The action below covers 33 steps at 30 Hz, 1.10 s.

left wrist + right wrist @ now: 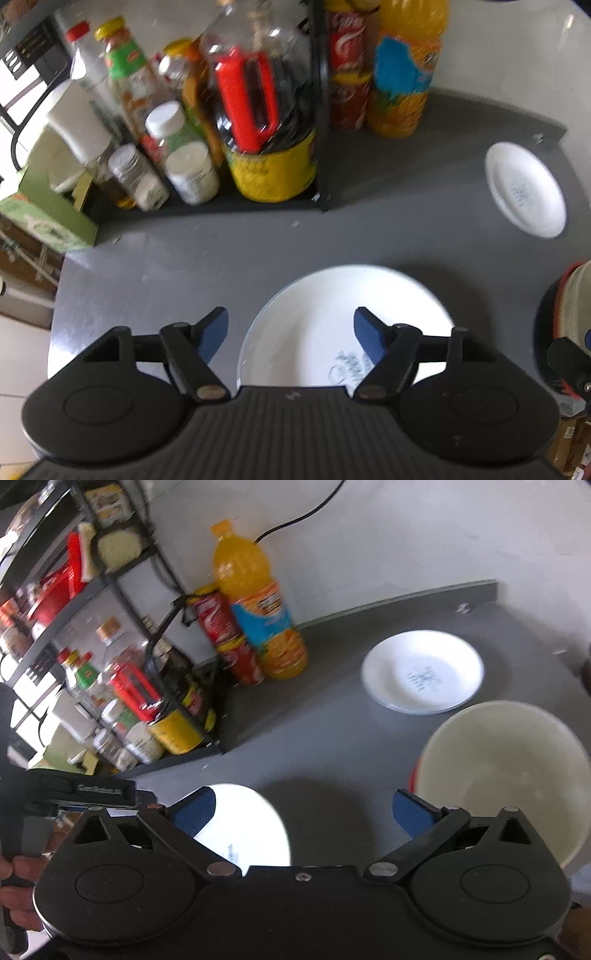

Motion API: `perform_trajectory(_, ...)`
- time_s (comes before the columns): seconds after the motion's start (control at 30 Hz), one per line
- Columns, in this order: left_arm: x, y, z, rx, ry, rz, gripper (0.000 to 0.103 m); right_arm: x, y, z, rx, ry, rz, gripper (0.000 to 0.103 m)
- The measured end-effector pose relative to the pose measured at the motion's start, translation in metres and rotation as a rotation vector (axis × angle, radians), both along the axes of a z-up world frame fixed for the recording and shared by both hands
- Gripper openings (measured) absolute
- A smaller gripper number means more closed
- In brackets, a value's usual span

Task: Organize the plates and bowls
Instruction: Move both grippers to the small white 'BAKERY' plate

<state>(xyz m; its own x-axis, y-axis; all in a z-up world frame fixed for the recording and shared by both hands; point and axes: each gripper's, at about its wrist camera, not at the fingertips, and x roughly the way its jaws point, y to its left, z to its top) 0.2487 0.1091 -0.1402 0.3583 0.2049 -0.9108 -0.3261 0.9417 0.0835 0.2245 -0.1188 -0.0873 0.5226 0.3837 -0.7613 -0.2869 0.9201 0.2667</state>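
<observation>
From the left wrist camera, the left gripper (290,332) hangs above a grey counter (221,251) with its blue pads spread wide and nothing between them; the right-hand pad overlaps a large white plate (332,317) lying flat below, but the jaws are released and no pad presses on it. The gripper body cuts off that plate's near edge, and the blue print on it is too blurred to read. A smaller white plate (526,190) lies well apart, toward the right back of the counter. At the right edge only a sliver of a cream bowl (576,295) with a red outer wall shows. At the back, bottles and jars crowd a black wire rack (321,110), smeared by blur, with an orange drink bottle (404,70) just right of it, its top cut off. From the right wrist camera, the right gripper (303,812) also stands fully spread and empty over bare counter (314,738). The large plate (251,830) shows partly behind its left pad, the cream bowl (506,771) sits beside its right pad, its lower rim hidden by the gripper. The smaller plate (423,672) lies beyond; thin lines under its rim suggest a stack, though this is hard to confirm. A hand (18,886) is partly visible at the lower left edge.
</observation>
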Motion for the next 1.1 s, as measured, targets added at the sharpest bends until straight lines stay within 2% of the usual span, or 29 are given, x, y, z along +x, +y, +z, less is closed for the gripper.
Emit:
perform_trajectory(0.33,0.029,-0.020,0.022,-0.034,-0.067,-0.090,0.079,0.011,-0.023,0.025,-0.032,-0.068,-0.115,0.103)
perform_trajectory(0.7,0.062,-0.043,0.036,-0.047,-0.114,-0.271,0.080,0.020,-0.044,0.031,-0.054,-0.074,-0.263,0.103)
perform_trajectory(0.9,0.074,-0.062,0.033,-0.072,-0.102,-0.372,0.080,0.025,-0.062,0.039,-0.046,-0.093,-0.324,0.103)
perform_trajectory(1.1,0.087,-0.079,0.032,-0.114,-0.102,-0.396,0.080,0.041,-0.086,0.046,-0.041,-0.087,-0.342,0.103)
